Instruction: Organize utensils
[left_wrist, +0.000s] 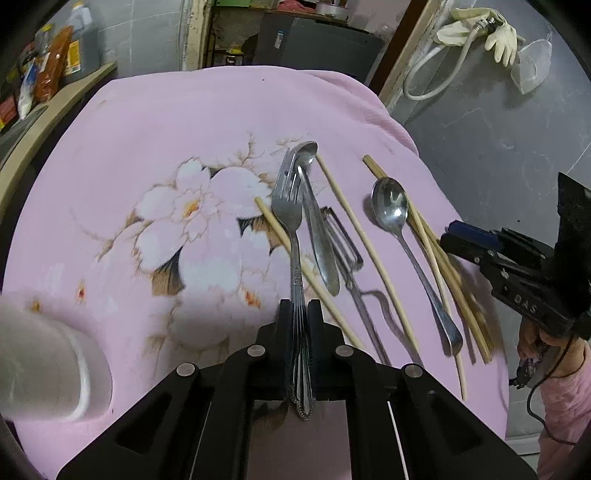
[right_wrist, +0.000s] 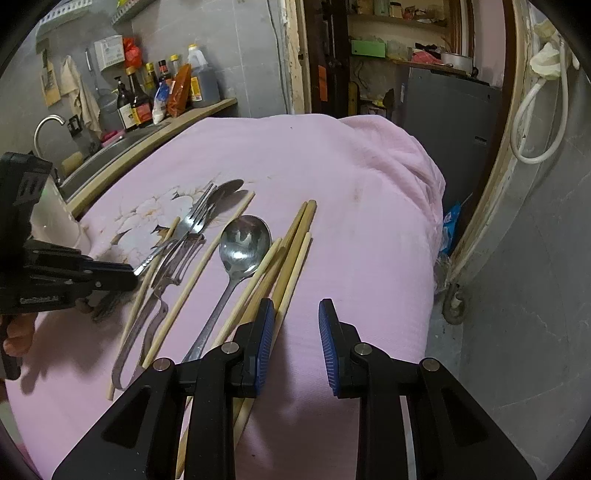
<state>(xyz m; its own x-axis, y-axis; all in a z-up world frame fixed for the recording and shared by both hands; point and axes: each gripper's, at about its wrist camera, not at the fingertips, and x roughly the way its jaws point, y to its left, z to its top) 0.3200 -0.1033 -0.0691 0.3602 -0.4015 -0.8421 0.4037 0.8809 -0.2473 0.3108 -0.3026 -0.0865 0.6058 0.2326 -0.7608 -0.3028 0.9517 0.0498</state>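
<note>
Ornate-handled stainless steel fork (left_wrist: 291, 236): lying lengthwise up the centre of the left-wrist frame on the pink floral cloth (left_wrist: 147, 147), handle clenched in the left gripper (left_wrist: 299, 306); right gripper (right_wrist: 295, 310) standing unclenched, its left finger resting beside the pale wooden chopsticks (right_wrist: 291, 254).

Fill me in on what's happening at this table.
A person is sorting cutlery spread on a pink flowered cloth, a handheld gripper in each hand. The left gripper is shut on the handle of a silver metal fork. The right gripper stands open beside a bundle of pale wooden chopsticks, nothing between its blue pads. A large steel spoon, a metal peeler and loose chopsticks lie untouched.
</note>
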